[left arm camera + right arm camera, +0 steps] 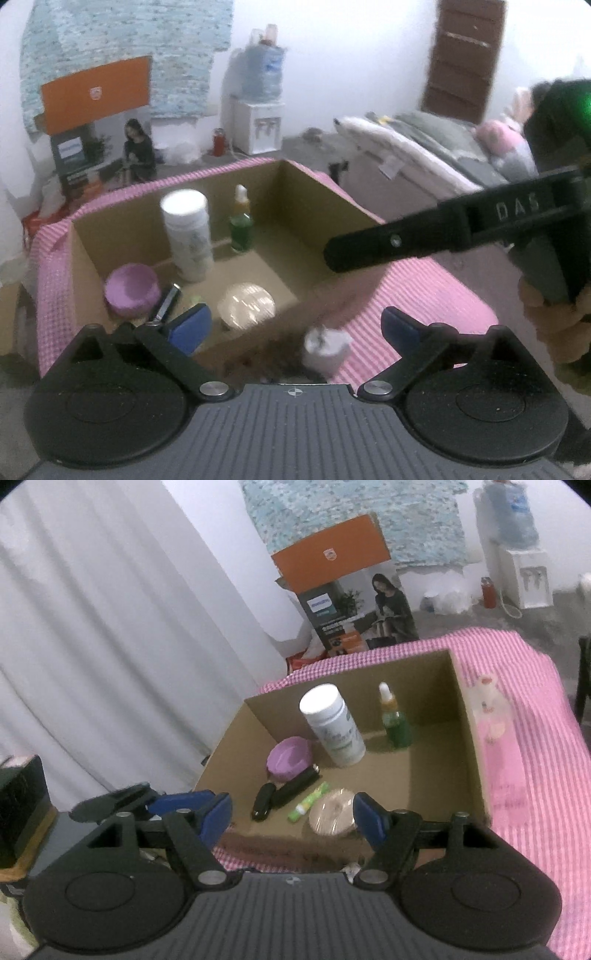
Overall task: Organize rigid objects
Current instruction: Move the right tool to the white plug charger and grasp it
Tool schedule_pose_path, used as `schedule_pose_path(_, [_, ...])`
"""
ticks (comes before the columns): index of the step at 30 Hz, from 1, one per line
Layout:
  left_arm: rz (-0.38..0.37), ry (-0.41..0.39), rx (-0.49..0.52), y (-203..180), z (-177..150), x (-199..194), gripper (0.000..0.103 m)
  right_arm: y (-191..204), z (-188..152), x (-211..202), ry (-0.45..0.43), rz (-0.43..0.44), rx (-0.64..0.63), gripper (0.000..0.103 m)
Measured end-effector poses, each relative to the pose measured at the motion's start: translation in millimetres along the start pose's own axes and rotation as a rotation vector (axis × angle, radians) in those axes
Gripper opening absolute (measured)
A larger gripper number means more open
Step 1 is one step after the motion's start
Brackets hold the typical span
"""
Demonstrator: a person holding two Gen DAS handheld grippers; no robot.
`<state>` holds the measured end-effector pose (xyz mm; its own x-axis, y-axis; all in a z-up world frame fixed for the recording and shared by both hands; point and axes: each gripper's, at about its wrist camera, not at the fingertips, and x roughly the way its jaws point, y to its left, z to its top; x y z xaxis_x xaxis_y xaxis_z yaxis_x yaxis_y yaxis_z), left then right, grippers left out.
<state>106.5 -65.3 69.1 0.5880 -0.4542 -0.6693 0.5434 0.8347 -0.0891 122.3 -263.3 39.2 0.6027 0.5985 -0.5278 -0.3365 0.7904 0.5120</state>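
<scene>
Both tools are held with jaws apart and empty above an open cardboard box of small containers.

The left tool point(293, 325) is seen with its blue pads spread wide, nothing between them; the right tool point(291, 818) is likewise parted and grips nothing. Just beyond both lies the cardboard box point(476, 746), set on a tabletop covered by a pink checked cloth point(546, 738). Inside the box, a white bottle point(332, 727) and a green dropper bottle point(395, 720) stand upright toward the back, a purple jar point(290, 758) sits near the left wall, and a round clear-lidded tin point(332, 812) lies at the near edge. Two black tubes point(295, 786) and a small green stick point(308, 801) lie flat between them. Outside the box, a small white object point(325, 345) rests on the cloth.
</scene>
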Motion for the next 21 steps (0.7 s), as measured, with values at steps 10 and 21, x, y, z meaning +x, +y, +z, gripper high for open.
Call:
schedule_pose_path(10, [-0.043, 0.040, 0.052, -23, -32, 32, 0.098, -17, -56, -11, -0.011, -0.024, 0.083, 0.074])
schedule_pose_path(21, [-0.012, 0.075, 0.097, -33, -41, 62, 0.078, -51, -79, 10, 0.034, -0.042, 0.159, 0.060])
